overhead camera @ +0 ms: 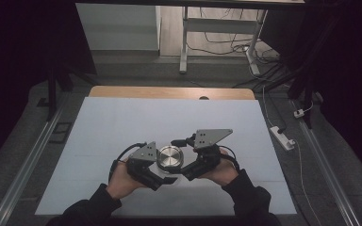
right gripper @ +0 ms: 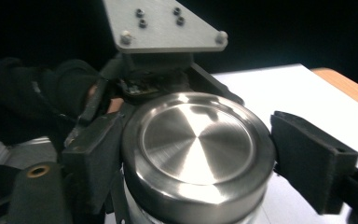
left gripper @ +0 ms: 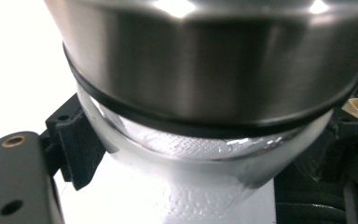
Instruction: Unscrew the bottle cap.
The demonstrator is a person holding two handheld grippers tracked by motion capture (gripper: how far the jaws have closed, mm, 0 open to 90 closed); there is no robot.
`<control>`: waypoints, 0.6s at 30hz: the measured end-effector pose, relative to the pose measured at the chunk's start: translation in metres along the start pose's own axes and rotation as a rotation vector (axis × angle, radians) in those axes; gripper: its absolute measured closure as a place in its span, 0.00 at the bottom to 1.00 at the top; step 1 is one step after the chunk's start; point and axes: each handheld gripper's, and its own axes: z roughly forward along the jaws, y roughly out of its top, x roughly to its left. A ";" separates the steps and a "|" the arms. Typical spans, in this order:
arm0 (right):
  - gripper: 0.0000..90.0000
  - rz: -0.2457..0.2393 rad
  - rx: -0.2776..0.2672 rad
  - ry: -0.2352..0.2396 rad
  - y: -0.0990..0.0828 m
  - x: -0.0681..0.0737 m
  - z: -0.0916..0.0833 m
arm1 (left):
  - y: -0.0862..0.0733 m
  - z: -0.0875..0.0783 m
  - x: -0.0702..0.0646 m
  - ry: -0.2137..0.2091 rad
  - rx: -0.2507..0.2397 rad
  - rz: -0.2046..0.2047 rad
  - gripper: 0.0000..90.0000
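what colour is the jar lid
Brushed silver metal lid with a black ring beneath; clearest in the right gripper view.

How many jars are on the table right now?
1. The jar, glass with a metal lid, stands near the table's front edge between the left gripper and the right gripper. None looks hidden.

Lab: dark curtains, floor cables (overhead camera: 226, 47)
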 end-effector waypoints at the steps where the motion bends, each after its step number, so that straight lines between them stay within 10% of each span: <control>1: 0.16 0.011 0.018 -0.039 0.002 0.002 0.000 | 0.000 -0.001 0.001 0.011 0.002 -0.011 0.17; 11: 0.16 0.094 0.068 -0.382 0.012 0.034 0.026 | -0.002 -0.001 0.002 0.143 0.020 -0.081 0.17; 18: 0.22 0.114 0.031 -0.362 0.008 0.031 0.024 | -0.001 0.000 0.001 0.128 0.031 -0.058 0.17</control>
